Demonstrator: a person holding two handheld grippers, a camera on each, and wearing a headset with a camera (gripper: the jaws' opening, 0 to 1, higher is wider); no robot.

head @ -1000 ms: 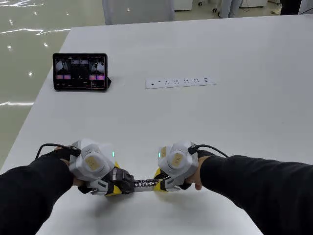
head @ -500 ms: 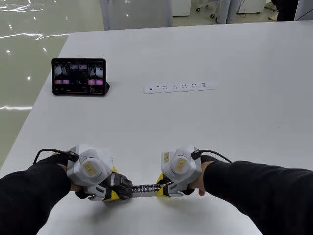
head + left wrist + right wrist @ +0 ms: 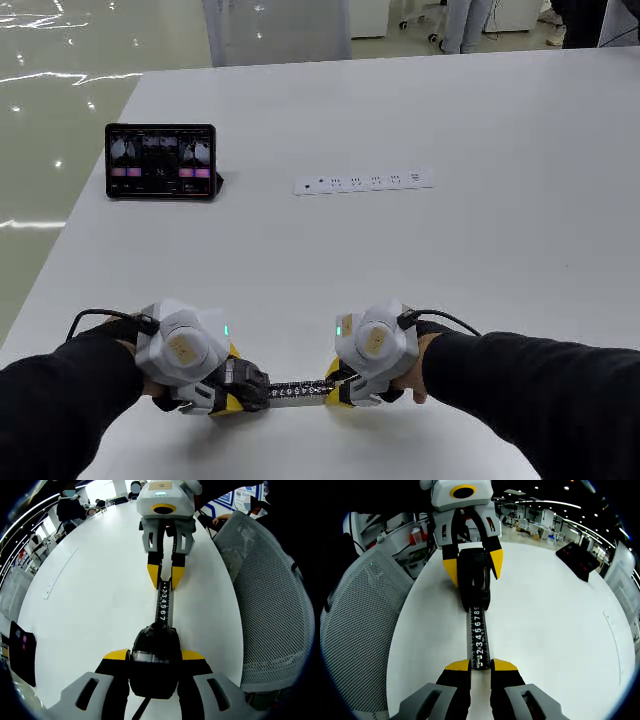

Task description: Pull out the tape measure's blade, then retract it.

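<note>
A black tape measure case (image 3: 154,652) rests on the white table near its front edge, with my left gripper (image 3: 155,654) shut on it. The case (image 3: 247,385) shows between the yellow fingertips in the head view. Its numbered blade (image 3: 164,605) runs a short way out to my right gripper (image 3: 480,665), which is shut on the blade's end. In the right gripper view the blade (image 3: 477,637) shows digits up to about nine, leading back to the case (image 3: 474,582). The two grippers (image 3: 225,392) (image 3: 338,385) face each other, a hand's width apart.
A tablet (image 3: 160,161) with a lit screen stands at the back left of the table. A white power strip (image 3: 364,182) lies mid-table beyond the grippers. A mesh chair (image 3: 270,605) sits just off the table's front edge (image 3: 300,470). People stand far off.
The grippers have drawn slightly further apart and the blade shows a little longer between them. The head camera has tilted, shifting the whole picture down slightly.
</note>
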